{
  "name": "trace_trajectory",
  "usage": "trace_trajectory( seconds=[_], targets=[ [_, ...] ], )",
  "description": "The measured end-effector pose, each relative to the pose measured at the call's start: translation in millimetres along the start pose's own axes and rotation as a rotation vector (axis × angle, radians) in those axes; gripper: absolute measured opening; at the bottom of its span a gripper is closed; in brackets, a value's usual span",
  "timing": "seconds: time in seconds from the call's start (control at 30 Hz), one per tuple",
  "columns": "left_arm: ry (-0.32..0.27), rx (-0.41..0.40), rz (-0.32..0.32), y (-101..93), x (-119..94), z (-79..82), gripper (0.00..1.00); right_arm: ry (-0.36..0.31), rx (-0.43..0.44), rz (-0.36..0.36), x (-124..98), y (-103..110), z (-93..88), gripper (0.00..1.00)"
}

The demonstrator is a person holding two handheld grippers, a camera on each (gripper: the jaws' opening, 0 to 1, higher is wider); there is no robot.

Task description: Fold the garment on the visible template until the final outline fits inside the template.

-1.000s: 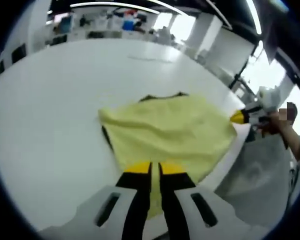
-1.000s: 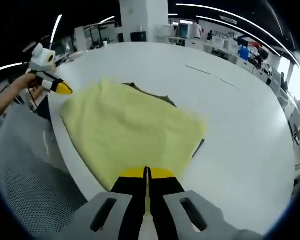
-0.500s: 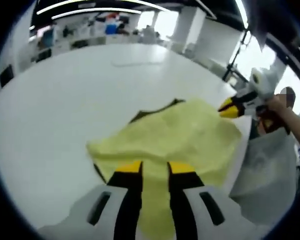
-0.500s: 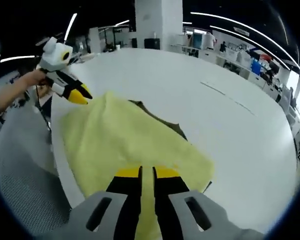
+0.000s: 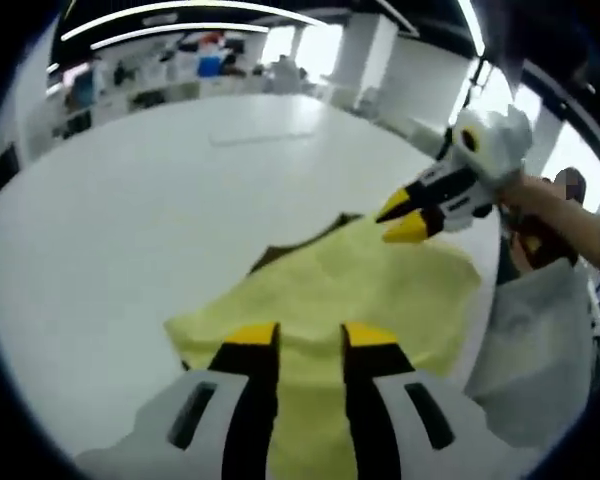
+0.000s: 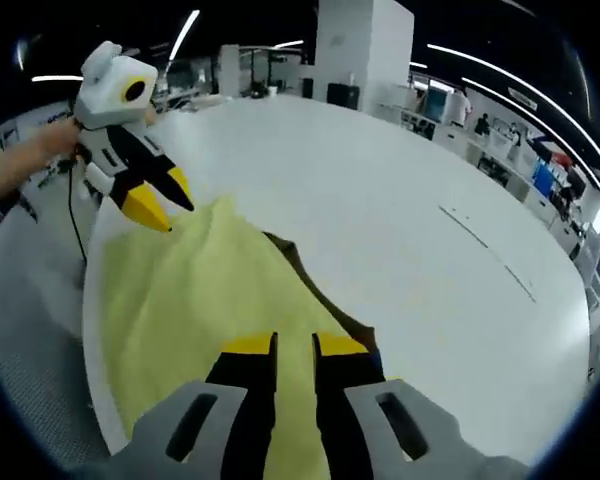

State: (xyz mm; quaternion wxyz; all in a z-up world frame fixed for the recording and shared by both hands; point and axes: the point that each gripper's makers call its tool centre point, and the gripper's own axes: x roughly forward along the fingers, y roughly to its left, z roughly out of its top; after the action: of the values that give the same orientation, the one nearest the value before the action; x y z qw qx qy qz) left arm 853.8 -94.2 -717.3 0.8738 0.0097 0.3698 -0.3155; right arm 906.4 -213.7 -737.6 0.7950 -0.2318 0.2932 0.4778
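Over the last second both grippers have gone from pinching the near hem of the yellow garment [image 5: 350,290] to standing with their jaws a little apart, and they have risen, so the cloth now lies lower under each camera.

In the left gripper view, the left gripper [image 5: 311,338] hovers over the near edge of the garment with a narrow gap between its yellow tips and nothing visibly held between them. To its right, the right gripper [image 5: 398,222] hangs above the far right corner of the cloth, jaws slightly parted and seemingly empty.

In the right gripper view, the left gripper [image 6: 160,205] sits at upper left, just above the garment's [image 6: 200,310] far corner, and the right gripper [image 6: 295,345] is parted over the near hem. The garment lies flat on the white table [image 6: 430,300], close to the table's edge, with a strip of dark template [image 6: 325,300] peeking out along one side.

The likely risk is that the cloth's outline overruns the template, since most of the template is hidden and the fit cannot be judged. A loose fold could also spring open, or the hem slide off the nearby table edge.

There are no containers in either view.
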Motion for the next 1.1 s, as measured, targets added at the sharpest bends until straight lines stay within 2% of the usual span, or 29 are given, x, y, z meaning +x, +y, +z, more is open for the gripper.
trace_trajectory(
  seconds=[0.27, 0.6, 0.8, 1.1],
  targets=[
    [-0.008, -0.006, 0.006, -0.9, -8.3, -0.2, 0.19, 0.021, -0.045, 0.050, 27.0, -4.3, 6.6, 0.15],
    [-0.023, 0.001, 0.003, -5.8, -14.9, 3.4, 0.18, 0.080, -0.056, 0.108, 37.4, 0.5, 0.3, 0.17],
    [-0.023, 0.005, 0.005, -4.0, -15.3, 2.9, 0.18, 0.102, -0.065, 0.118, 37.3, 0.2, -2.4, 0.03],
    [-0.015, -0.002, 0.002, -3.7, -15.8, -0.3, 0.18, 0.099, -0.070, 0.108, 35.6, -2.6, 1.7, 0.02]
  ],
)
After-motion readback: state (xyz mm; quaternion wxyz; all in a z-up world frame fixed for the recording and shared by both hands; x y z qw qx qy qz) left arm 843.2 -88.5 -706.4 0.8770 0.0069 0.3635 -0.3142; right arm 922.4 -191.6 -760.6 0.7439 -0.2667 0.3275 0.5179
